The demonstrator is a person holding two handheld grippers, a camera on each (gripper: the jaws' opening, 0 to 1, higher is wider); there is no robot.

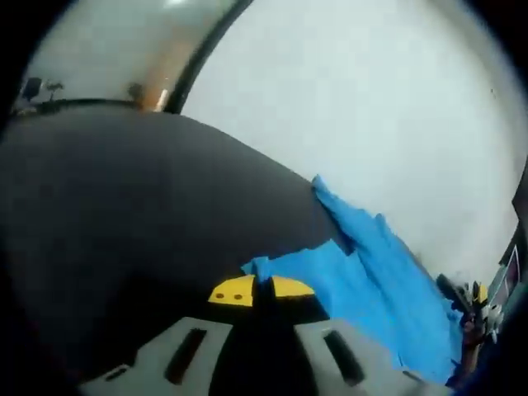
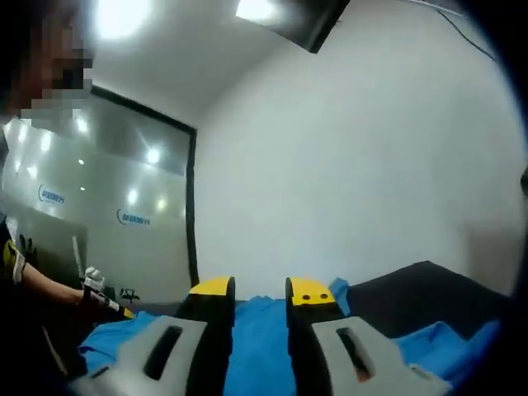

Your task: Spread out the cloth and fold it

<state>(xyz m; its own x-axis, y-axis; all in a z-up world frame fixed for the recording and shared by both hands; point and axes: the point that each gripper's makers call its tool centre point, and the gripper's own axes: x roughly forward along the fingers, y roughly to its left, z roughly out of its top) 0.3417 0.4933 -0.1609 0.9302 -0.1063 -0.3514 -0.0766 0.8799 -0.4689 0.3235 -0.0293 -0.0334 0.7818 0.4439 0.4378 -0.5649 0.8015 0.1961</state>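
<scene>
Left tongs (image 1: 261,290) pinched on bright blue fabric cloth (image 1: 375,285); right tongs (image 2: 258,290) slightly parted, grip unclear. Pull evenly over dark desk (image 1: 124,231).

A plain white wall (image 2: 355,165) stood behind the dark matte desk (image 1: 124,214). A frosted glass partition (image 2: 99,198) with a black vertical frame (image 2: 192,206) adjoined it. Bright ceiling lights (image 2: 120,16) shone on the white ceiling (image 2: 198,58).
</scene>
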